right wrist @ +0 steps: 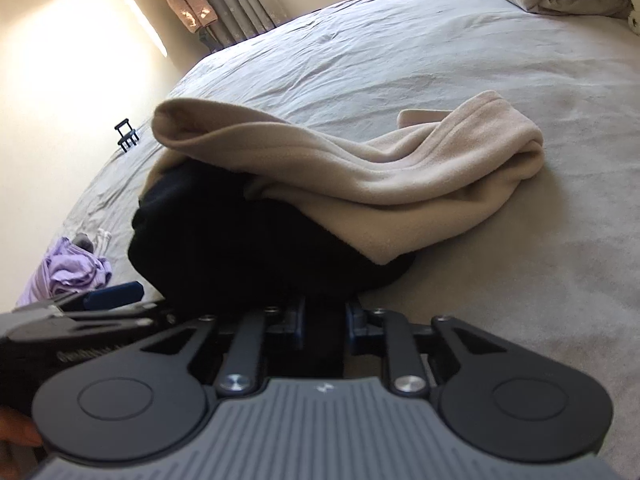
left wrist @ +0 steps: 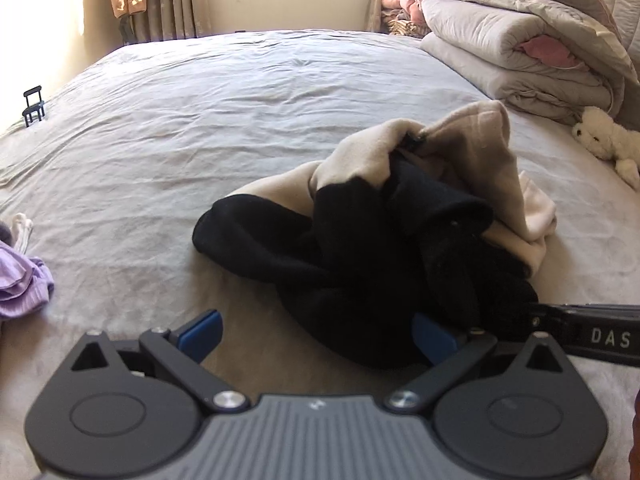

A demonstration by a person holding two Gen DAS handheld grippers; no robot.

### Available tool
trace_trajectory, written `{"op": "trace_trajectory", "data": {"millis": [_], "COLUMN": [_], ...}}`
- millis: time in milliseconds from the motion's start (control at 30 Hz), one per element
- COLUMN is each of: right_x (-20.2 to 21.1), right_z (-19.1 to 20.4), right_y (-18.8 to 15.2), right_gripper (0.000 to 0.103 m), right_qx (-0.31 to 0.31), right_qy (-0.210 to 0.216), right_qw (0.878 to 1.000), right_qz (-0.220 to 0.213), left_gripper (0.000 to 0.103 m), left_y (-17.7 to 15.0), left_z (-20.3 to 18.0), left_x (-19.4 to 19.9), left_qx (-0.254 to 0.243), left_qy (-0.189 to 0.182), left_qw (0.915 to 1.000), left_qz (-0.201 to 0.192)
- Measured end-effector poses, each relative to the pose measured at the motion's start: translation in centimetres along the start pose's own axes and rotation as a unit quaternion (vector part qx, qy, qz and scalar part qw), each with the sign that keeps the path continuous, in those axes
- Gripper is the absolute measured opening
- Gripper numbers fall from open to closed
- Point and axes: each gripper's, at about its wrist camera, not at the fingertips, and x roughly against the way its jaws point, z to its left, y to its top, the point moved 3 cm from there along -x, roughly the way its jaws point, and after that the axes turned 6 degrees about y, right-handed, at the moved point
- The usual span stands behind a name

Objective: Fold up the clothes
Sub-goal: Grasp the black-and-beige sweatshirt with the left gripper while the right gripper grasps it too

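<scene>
From the left wrist camera, a crumpled garment (left wrist: 380, 232), black on one part and beige on the other, lies in a heap on the grey bed sheet (left wrist: 200, 120), a little to the right of the middle. The left gripper (left wrist: 316, 336) is released: its two blue pads (left wrist: 202, 334) stand wide apart, the left one over bare sheet, the right one touching the near black edge of the heap. The pads do not press on the cloth. From the right side the right gripper (left wrist: 536, 312) comes in, and its tip goes into the black fabric. A purple garment (left wrist: 20, 280) lies at the left edge of the bed. A folded grey duvet (left wrist: 520, 52) is piled at the far right corner, and a white plush toy (left wrist: 608, 140) lies beside it. A small black stand (left wrist: 34, 106) sits at the far left edge of the bed.

From the right wrist camera, the garment (right wrist: 320, 200) fills the middle, with the beige part draped over the black part. The right gripper (right wrist: 324, 316) has its pads close together, and black fabric is pinched between them at the near edge of the heap. The left gripper (right wrist: 112, 296) shows at the left, open, just beside the heap. The purple garment (right wrist: 76, 272) lies behind it on the bed sheet (right wrist: 480, 60).
</scene>
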Motion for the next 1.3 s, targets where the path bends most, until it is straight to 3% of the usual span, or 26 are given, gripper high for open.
{"op": "trace_trajectory", "data": {"millis": [333,700,900,1067,1300], "right_x": [3.9,10.1,10.2,9.1,8.3], "right_z": [0.6,0.9,0.9,1.1,1.8], "right_y": [-1.4,-4.7,-5.3,-4.8,-2.8], "right_gripper": [0.015,0.014,0.015,0.028,0.046], "right_qx": [0.023,0.014,0.022,0.038,0.039], "right_qy": [0.012,0.016,0.012,-0.003,-0.007], "right_qw": [1.0,0.999,0.997,0.996,0.998], "right_qz": [0.012,0.049,0.07,0.076,0.049], "left_gripper": [0.086,0.07,0.058,0.058,0.054], "left_y": [0.5,-0.2,-0.3,-0.2,-0.1], "left_z": [1.7,-0.8,-1.6,-1.1,-0.5], "left_x": [2.7,5.0,5.3,5.2,4.6], "left_qx": [0.057,0.037,0.039,0.05,0.07], "left_qy": [-0.072,-0.133,-0.146,-0.15,-0.155], "left_qw": [0.9951,0.9893,0.9875,0.9863,0.9843], "left_qz": [-0.035,-0.046,-0.044,-0.049,-0.048]}}
